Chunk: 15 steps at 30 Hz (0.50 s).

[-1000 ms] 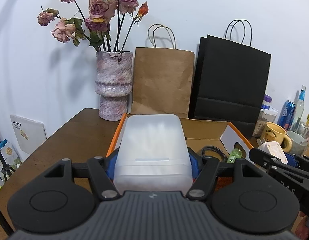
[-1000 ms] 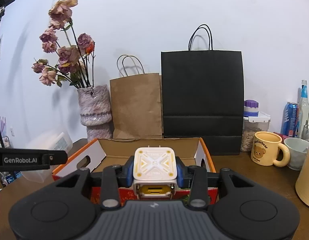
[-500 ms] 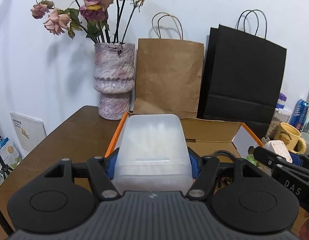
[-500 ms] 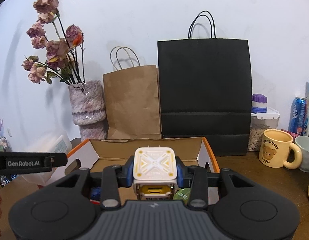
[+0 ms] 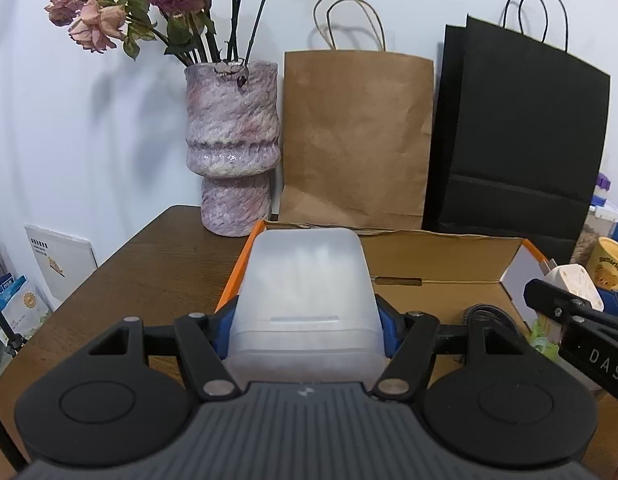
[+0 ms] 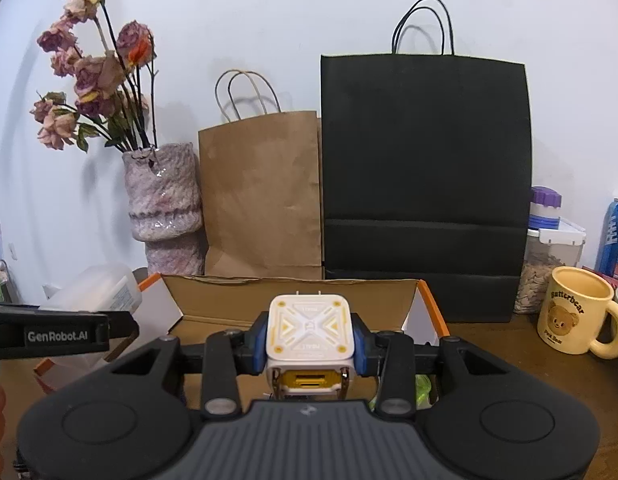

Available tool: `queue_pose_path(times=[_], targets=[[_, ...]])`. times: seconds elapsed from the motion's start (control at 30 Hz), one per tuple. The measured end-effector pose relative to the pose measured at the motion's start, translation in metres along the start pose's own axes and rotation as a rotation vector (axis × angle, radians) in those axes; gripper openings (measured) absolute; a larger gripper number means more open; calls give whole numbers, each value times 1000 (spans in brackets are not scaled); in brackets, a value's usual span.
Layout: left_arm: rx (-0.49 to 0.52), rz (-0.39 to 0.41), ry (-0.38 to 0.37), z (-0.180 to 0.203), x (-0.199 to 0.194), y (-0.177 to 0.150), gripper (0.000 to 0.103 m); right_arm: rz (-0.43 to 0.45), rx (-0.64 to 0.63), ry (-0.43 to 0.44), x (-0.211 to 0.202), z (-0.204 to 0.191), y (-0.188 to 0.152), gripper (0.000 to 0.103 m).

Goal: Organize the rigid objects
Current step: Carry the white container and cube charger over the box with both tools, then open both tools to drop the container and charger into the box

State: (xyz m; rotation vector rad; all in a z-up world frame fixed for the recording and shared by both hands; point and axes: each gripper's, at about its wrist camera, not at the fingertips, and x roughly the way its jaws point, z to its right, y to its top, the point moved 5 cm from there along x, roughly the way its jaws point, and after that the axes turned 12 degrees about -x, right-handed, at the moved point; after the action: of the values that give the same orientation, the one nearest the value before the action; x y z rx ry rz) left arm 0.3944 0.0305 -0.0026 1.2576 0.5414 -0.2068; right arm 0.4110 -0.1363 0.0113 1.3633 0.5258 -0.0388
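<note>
My left gripper (image 5: 307, 320) clamps the frosted plastic tub (image 5: 307, 300), my right gripper (image 6: 310, 340) the white-and-yellow cube charger (image 6: 310, 330); the orange-edged cardboard box (image 6: 389, 298) lies directly below and ahead of both.

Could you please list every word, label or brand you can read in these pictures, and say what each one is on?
"GenRobot.AI": side of the black left gripper.
"DAS", cut off: side of the black right gripper.
"Butterbear": yellow ceramic bear mug; smaller print below unreadable.
Blue drink can, white frosted plastic box's label, white leaning card: too blurred.
</note>
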Motion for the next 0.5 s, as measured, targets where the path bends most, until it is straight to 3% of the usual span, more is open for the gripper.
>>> queue_pose_path(times=[0.4, 0.43, 0.5], targets=[[26, -14, 31, 0, 18, -5, 68, -47, -4, 23, 18, 0, -8, 38], [30, -14, 34, 0, 18, -5, 69, -53, 0, 26, 19, 1, -9, 39], [38, -2, 38, 1, 16, -4, 83, -62, 9, 26, 20, 3, -11, 40]])
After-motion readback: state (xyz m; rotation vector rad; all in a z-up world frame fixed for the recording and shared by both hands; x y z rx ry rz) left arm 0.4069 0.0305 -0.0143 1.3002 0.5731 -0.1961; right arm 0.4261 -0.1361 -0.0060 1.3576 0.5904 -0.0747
